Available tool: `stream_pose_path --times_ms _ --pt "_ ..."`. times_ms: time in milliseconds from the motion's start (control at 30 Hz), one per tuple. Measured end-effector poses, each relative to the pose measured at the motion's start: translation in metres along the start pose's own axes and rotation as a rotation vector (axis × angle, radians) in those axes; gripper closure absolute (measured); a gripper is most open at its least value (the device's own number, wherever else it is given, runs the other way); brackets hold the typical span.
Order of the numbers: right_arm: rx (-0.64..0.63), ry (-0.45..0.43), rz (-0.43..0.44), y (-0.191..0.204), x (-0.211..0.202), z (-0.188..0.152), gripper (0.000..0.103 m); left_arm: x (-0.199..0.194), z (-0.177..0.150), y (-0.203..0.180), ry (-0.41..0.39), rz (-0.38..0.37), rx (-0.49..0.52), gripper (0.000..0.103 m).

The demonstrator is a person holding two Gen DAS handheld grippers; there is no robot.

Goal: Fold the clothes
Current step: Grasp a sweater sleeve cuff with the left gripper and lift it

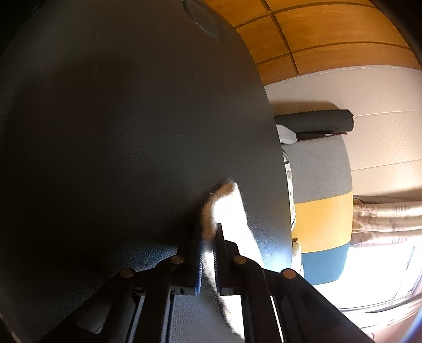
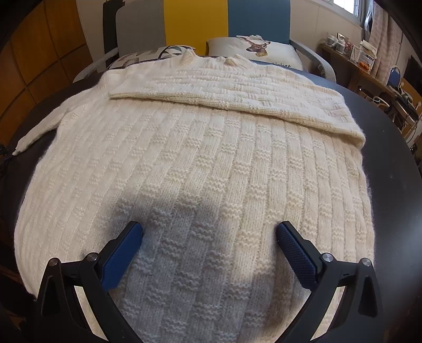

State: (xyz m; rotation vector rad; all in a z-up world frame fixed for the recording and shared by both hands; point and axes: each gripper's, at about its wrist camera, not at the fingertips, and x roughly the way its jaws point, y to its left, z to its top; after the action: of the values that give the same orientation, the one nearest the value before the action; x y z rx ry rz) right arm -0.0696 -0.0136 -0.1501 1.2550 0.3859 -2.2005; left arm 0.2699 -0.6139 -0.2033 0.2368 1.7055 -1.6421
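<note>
Beyond the jaws in the right view, a striped chair (image 2: 195,23) in grey, yellow and blue, with a deer pillow (image 2: 253,48) and a patterned pillow (image 2: 147,55) propped against it. Far right of the jaws, a cluttered shelf (image 2: 350,52), a curtain (image 2: 382,39) and a desk (image 2: 395,97). Under and around the jaws in both views, a dark table (image 1: 132,132); ahead and right in the left view, wood panels (image 1: 329,34).

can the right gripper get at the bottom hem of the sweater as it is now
Probably yes. The right gripper hangs open directly over the lower part of the cream sweater, and nothing lies between its blue pads and the knit. The hem itself is out of view beneath the gripper.
</note>
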Motion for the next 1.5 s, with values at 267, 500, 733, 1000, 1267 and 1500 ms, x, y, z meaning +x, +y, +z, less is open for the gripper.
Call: stream_pose_path --times_ms 267,500,733,1000,1267,1500 --pt "-0.048 -0.083 0.058 0.017 -0.006 0.064 0.0 -0.009 -0.005 -0.041 0.003 -0.178 0.079 0.098" --pt "-0.072 -0.065 0.074 0.042 0.049 0.157 0.0 -0.017 -0.013 -0.104 0.019 -0.341 0.148 0.098" --pt "-0.043 0.02 0.034 0.049 0.106 0.172 0.0 -0.008 -0.039 -0.196 0.074 -0.488 0.263 0.098" --pt "0.003 -0.058 0.122 0.031 0.079 0.168 0.0 0.01 -0.117 -0.28 0.206 -0.6 0.367 0.098" --pt "0.102 -0.113 0.156 -0.024 0.037 0.151 0.0 0.013 -0.268 -0.325 0.404 -0.612 0.514 0.098" --pt "0.182 -0.107 0.123 -0.08 0.028 0.126 0.0 0.053 -0.386 -0.315 0.579 -0.51 0.614 0.098"
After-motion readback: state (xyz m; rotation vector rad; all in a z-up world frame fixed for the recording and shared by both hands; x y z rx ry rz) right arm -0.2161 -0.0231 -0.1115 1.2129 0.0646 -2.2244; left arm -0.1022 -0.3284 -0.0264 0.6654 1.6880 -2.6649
